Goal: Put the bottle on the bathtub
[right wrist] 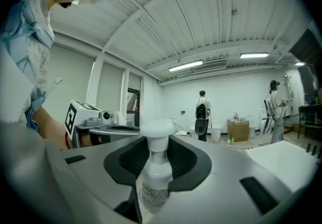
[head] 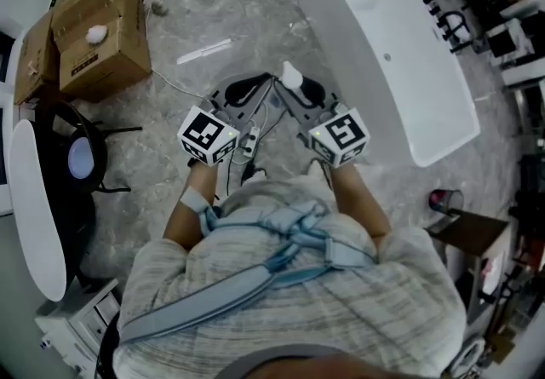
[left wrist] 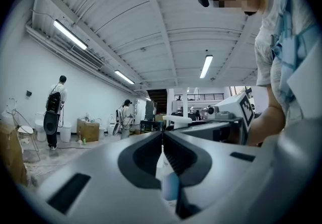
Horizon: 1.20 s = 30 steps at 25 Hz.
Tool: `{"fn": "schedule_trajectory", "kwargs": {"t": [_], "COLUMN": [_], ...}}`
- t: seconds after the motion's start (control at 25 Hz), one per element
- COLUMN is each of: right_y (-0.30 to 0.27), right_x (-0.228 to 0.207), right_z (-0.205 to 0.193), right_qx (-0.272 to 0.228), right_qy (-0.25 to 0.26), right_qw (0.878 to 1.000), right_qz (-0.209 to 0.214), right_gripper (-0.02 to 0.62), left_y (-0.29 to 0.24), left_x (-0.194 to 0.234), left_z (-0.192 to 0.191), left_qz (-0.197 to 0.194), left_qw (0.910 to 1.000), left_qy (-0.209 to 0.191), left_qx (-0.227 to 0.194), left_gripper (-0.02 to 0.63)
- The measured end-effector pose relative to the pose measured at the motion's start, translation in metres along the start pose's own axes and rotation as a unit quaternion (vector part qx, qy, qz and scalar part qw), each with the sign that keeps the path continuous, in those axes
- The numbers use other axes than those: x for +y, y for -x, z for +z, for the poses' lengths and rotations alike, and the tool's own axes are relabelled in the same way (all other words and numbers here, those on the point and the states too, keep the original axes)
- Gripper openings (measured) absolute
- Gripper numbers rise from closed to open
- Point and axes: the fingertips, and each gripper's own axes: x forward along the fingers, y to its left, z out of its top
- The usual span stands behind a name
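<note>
**Bottle held in the right hand-held gripper, just left of the bathtub**

The right hand-held gripper (right wrist: 157,151) is clamped on the white bottle (right wrist: 155,175). Its dark pads close on the bottle's shoulder and neck, and the broad white cap stands above them. The bottle sits upright between the jaws, with a finely printed label on its body.

The left hand-held gripper (left wrist: 162,139) is just beside it, with its jaw tips pressed together. A pale sliver with a blue patch shows low in the slot between them; what it is cannot be told.

Both are held out above the floor, so the bottle is near the bathtub (head: 400,79) but does not touch it. The tub lies to the right, with a smooth white inside and a small drain spot.

Far left on the grey marbled floor (head: 230,20) is a closed cardboard box (head: 102,37) with a white clump on its lid.

The room is a white hall with strip lights on a ribbed ceiling. A person with a backpack (right wrist: 202,107) stands at the far wall.
</note>
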Motion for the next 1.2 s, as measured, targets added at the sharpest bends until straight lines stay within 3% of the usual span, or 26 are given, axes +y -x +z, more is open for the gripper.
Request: {"fn": "schedule_trajectory", "kwargs": {"t": [0.8, 1.2], "right_y": [-0.017, 0.020], "right_x": [-0.003, -0.065], "right_z": [-0.002, -0.012], "right_qx": [-0.003, 0.003], "right_qy": [-0.025, -0.031], "right_qw": [1.000, 1.000], "right_qz": [0.012, 0.001], "right_gripper": [0.112, 0.112], "left_y": [0.000, -0.068], "left_x": [0.017, -0.001], "left_z": [-0.006, -0.008], "left_qz": [0.003, -0.012], "left_qw": [0.9999, 0.9999], "left_qy": [0.010, 0.011], "left_qx": [-0.004, 0.000], "left_gripper": [0.006, 0.006]}}
